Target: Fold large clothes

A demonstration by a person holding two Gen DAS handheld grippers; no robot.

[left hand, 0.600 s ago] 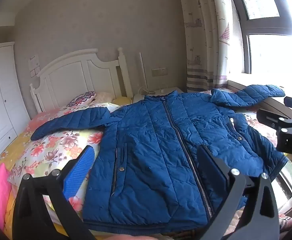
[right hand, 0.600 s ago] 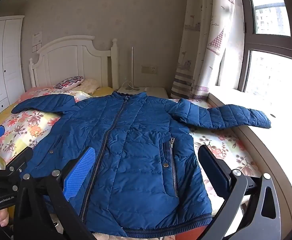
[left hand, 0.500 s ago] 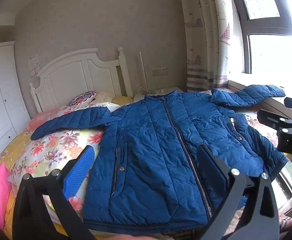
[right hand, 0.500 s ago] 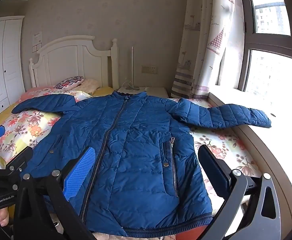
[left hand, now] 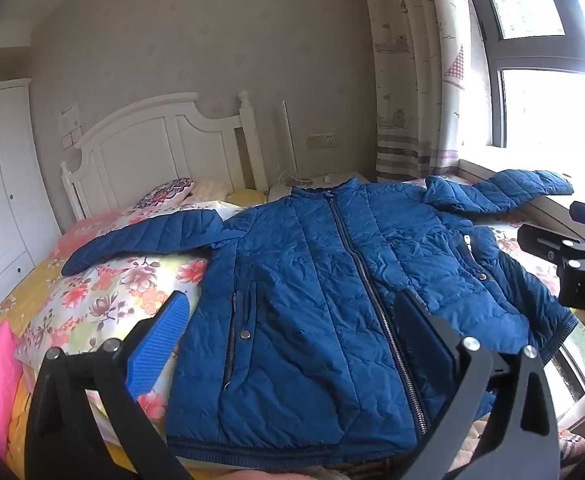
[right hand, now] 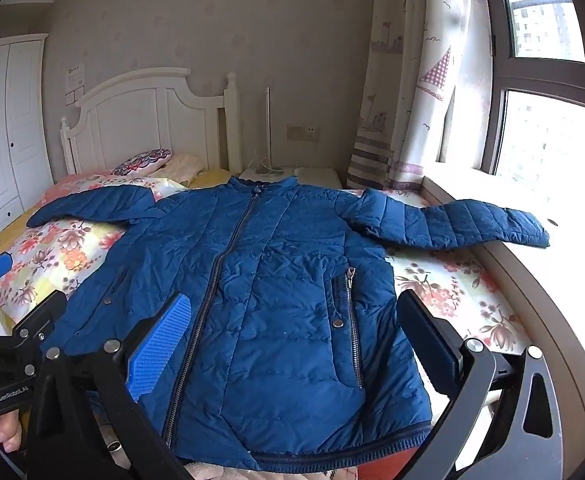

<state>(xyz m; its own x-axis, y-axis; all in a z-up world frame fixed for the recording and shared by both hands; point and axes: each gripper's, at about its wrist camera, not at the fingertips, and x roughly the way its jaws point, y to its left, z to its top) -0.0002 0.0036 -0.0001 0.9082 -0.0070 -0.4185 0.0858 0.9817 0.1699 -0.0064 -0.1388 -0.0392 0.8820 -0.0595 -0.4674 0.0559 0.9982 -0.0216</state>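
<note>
Left gripper (left hand: pixel 288 334) and right gripper (right hand: pixel 294 330) both gape wide, holding nothing; the blue quilted jacket (right hand: pixel 276 296) lies zipped and spread flat on the floral bedspread (right hand: pixel 452 288) just ahead of their fingertips

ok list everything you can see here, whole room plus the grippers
jacket: 1, blue quilted, zipped, spread flat front-up on the bed, sleeves out to both sides
floral quilt: 1, white with pink flowers, under the jacket
pillow: 1, purple patterned, by the headboard
headboard: 1, white, against the far wall
wardrobe: 1, white, left wall
nightstand: 1, white, beside the bed
curtain: 1, pale printed, at the window
window: 1, dark frame, right side
left gripper: 1, black, one blue pad, open above the hem
right gripper: 1, black, one blue pad, open above the hem
</note>
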